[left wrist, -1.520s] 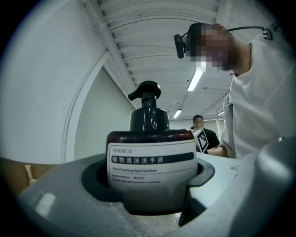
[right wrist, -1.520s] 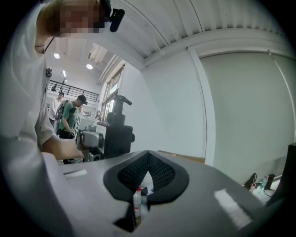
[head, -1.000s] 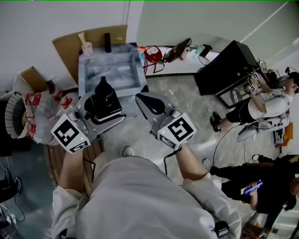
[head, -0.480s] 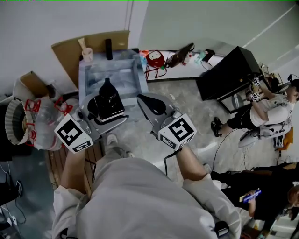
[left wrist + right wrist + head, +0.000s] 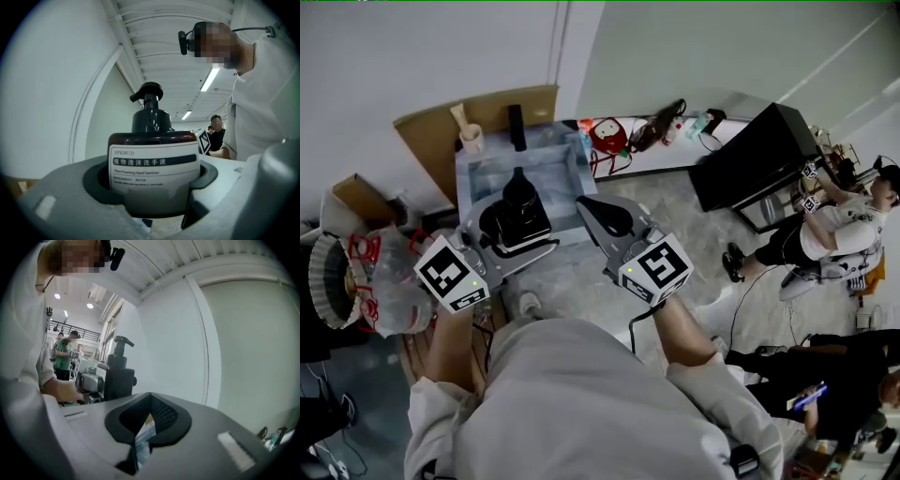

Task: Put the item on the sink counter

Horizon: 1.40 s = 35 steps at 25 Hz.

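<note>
While I hold both grippers out | left gripper (image 5: 508,239) clamped on the upright bottle (image 5: 153,168), in the air at the counter's (image 5: 461,178) near edge | right gripper (image 5: 149,414) beside it, jaws together, empty

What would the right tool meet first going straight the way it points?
The right tool would probably meet the sink's right rim first; if it passes above that, the white wall. Depth is unclear.

The sink counter's (image 5: 465,178) basin (image 5: 548,155) lay open, but a beige cup (image 5: 470,139) and a dark bottle (image 5: 517,127) stood along its back edge, and a clear plastic bag (image 5: 394,281) crowded the floor at its left.
</note>
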{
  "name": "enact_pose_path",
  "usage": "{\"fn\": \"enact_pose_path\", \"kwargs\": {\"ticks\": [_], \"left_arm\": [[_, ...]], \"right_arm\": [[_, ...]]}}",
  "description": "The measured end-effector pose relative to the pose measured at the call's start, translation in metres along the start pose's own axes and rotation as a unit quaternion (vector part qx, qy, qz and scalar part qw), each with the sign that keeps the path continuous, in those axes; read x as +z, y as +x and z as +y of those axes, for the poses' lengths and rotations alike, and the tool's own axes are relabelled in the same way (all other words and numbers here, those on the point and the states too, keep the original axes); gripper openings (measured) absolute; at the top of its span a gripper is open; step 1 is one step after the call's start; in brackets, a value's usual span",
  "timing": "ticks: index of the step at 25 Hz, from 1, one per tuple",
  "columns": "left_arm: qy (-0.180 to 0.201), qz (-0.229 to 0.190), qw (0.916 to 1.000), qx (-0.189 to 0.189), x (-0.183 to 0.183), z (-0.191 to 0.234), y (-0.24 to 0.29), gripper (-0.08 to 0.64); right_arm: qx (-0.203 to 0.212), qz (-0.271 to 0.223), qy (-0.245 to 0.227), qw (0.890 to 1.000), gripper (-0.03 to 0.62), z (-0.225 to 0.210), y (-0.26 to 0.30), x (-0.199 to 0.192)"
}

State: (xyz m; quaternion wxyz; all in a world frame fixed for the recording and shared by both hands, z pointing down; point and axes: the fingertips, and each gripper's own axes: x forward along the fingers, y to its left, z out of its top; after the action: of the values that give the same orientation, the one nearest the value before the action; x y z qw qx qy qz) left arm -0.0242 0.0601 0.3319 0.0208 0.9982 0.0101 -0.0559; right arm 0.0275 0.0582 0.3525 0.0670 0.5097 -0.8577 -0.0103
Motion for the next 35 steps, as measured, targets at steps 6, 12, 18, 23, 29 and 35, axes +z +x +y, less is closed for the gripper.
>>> {"fn": "enact_pose_path", "kwargs": {"ticks": [6, 12, 18, 23, 29, 35], "left_arm": [[-0.002, 0.0, 0.9998, -0.018, 0.0, 0.045, -0.002, 0.367], [-0.002, 0.003, 0.9997, -0.023, -0.002, 0.076, 0.003, 0.367], [-0.001, 0.0, 1.0, -0.009, -0.002, 0.095, 0.011, 0.367], [0.001, -0.002, 0.9999, 0.015, -0.008, 0.103, 0.019, 0.367], [0.002, -0.004, 0.9988, 0.048, -0.001, 0.13, 0.07, 0.367], [0.001, 0.001, 0.9985, 0.055, -0.006, 0.134, 0.082, 0.367]], "right_arm": [[-0.018, 0.0, -0.001, 1.0, 0.005, -0.023, 0.041, 0.004], [-0.019, 0.003, 0.003, 1.0, 0.005, -0.04, 0.069, 0.002], [0.001, 0.001, 0.0, 1.0, 0.005, -0.056, 0.084, 0.001], [0.032, 0.005, -0.002, 0.999, 0.005, -0.069, 0.092, -0.009], [0.078, -0.004, -0.013, 0.997, 0.005, -0.126, 0.095, 0.006], [0.117, -0.017, 0.002, 0.993, 0.009, -0.136, 0.099, 0.014]]}}
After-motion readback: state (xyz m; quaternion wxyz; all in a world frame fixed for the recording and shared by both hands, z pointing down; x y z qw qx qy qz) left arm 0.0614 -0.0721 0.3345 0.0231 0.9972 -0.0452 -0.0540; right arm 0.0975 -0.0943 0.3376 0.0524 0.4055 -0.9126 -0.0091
